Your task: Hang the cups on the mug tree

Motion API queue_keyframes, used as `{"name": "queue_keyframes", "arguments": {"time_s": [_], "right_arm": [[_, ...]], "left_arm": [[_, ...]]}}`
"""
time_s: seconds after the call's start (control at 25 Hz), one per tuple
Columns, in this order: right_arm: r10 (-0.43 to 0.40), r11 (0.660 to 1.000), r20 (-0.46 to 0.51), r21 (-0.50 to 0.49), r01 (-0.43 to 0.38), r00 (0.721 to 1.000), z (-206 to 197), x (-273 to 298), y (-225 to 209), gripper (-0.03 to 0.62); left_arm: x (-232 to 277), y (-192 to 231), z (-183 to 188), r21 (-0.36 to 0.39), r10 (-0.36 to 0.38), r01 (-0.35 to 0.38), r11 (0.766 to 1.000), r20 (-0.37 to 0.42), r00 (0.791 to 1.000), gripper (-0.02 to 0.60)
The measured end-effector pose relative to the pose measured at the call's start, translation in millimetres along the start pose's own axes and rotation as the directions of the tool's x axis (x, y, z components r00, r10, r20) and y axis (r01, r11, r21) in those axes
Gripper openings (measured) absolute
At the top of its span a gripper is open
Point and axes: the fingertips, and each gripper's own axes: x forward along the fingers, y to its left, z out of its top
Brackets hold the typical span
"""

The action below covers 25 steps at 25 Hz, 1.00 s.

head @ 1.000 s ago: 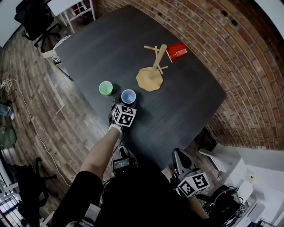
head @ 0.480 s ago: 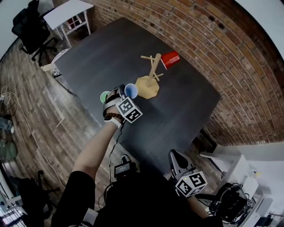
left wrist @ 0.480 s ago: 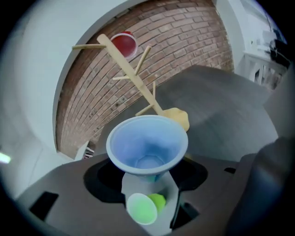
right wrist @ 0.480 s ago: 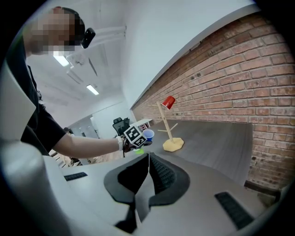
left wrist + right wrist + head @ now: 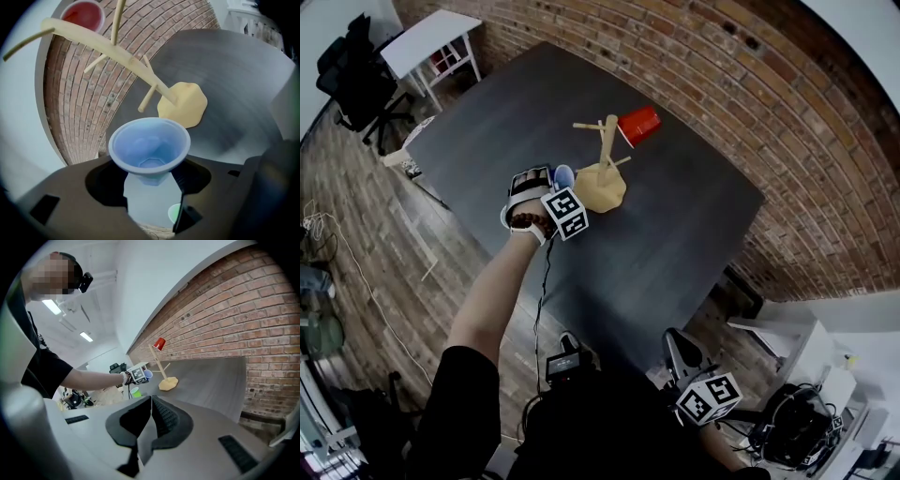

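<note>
One blue cup (image 5: 150,147) in left gripper (image 5: 152,183) fingers | right gripper (image 5: 150,400) clenched | green cup (image 5: 174,214) mostly hidden

The blue cup (image 5: 150,147) is sitting tilted, its base pinched in the left gripper (image 5: 153,187), raised above the table (image 5: 694,216) just beside the wooden mug tree (image 5: 605,164). The red cup (image 5: 637,125) is hanging sideways from an upper peg. The green cup (image 5: 135,391) is standing upright on the table.
</note>
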Motion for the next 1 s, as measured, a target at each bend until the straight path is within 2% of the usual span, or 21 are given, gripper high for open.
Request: {"name": "queue_keyframes", "arguments": {"time_s": [0.24,0.4,0.56,0.76,0.88,1.0], "right_arm": [[0.002,1.000,-0.013,0.012,-0.002,1.000,-4.1,-1.4,-10.1,0.032],[0.010,1.000,-0.029,0.018,-0.009,1.000,-4.7,1.5,-15.0,0.032],[0.020,1.000,-0.036,0.017,-0.019,0.999,-3.5,3.6,-17.1,0.032],[0.029,1.000,-0.043,0.002,-0.029,0.999,-3.6,3.1,-18.5,0.032],[0.024,1.000,-0.037,0.007,-0.024,0.999,-0.5,3.1,-21.3,0.032],[0.018,1.000,-0.033,0.015,-0.018,0.999,1.6,3.5,-23.8,0.032]], "left_arm": [[0.5,4.7,20.8,0.024,0.015,-0.015,1.000,0.010,1.000,0.292],[-10.3,10.0,38.8,0.056,0.047,-0.051,0.997,0.064,0.997,0.291],[-17.5,3.7,58.1,0.090,0.048,-0.059,0.994,0.126,0.991,0.291],[-16.7,-4.0,68.2,0.144,0.057,-0.078,0.986,0.143,0.988,0.291],[-17.1,-2.7,70.3,0.135,0.068,-0.089,0.987,0.151,0.986,0.293],[-20.9,-0.3,69.2,0.094,0.080,-0.096,0.991,0.163,0.983,0.293]]}}
